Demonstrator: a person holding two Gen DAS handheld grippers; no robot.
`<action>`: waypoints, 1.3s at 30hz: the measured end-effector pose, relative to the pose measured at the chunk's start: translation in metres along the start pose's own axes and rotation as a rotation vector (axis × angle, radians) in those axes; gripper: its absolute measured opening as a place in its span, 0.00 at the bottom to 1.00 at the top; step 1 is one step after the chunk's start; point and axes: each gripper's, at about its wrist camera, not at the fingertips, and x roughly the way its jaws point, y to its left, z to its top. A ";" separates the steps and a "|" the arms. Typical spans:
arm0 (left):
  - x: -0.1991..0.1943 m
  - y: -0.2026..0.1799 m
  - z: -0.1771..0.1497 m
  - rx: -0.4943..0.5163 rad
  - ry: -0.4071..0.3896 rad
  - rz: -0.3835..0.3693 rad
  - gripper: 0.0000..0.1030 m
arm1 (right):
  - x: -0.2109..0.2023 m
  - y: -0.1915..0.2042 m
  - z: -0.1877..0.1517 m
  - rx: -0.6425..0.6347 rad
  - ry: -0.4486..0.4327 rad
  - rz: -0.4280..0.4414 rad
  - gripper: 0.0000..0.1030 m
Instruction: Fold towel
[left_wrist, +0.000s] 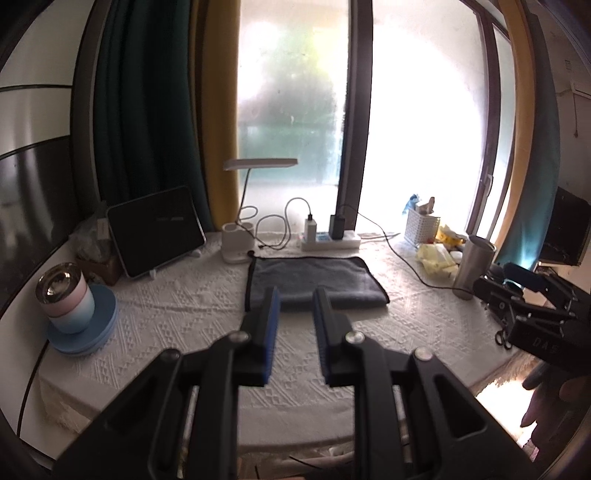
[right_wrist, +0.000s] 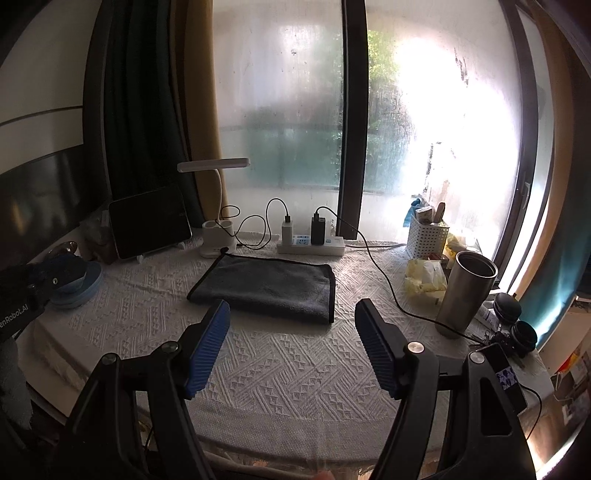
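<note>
A grey-blue towel (left_wrist: 314, 282) with a dark border lies folded flat on the white tablecloth, near the table's back middle; it also shows in the right wrist view (right_wrist: 267, 286). My left gripper (left_wrist: 295, 295) hovers above the table in front of the towel, jaws a small gap apart and empty. My right gripper (right_wrist: 291, 308) is open wide and empty, also in front of the towel. The right gripper's body shows at the right in the left wrist view (left_wrist: 524, 306).
A power strip (right_wrist: 310, 245) with chargers and cables, a desk lamp (right_wrist: 218, 236) and a tablet (right_wrist: 149, 225) stand behind the towel. A steel tumbler (right_wrist: 465, 291), white basket (right_wrist: 426, 234) and tissue pack (right_wrist: 424, 278) stand at right. A cup on blue plates (left_wrist: 72, 306) stands at left.
</note>
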 end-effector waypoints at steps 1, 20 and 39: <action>-0.003 0.000 0.000 0.000 -0.005 0.001 0.19 | -0.003 0.001 0.000 0.000 -0.004 -0.001 0.71; -0.045 -0.003 0.009 0.002 -0.083 0.015 0.19 | -0.046 0.007 0.006 -0.005 -0.076 0.002 0.71; -0.073 -0.001 0.009 0.004 -0.137 0.033 0.19 | -0.076 0.028 0.003 -0.051 -0.111 0.006 0.71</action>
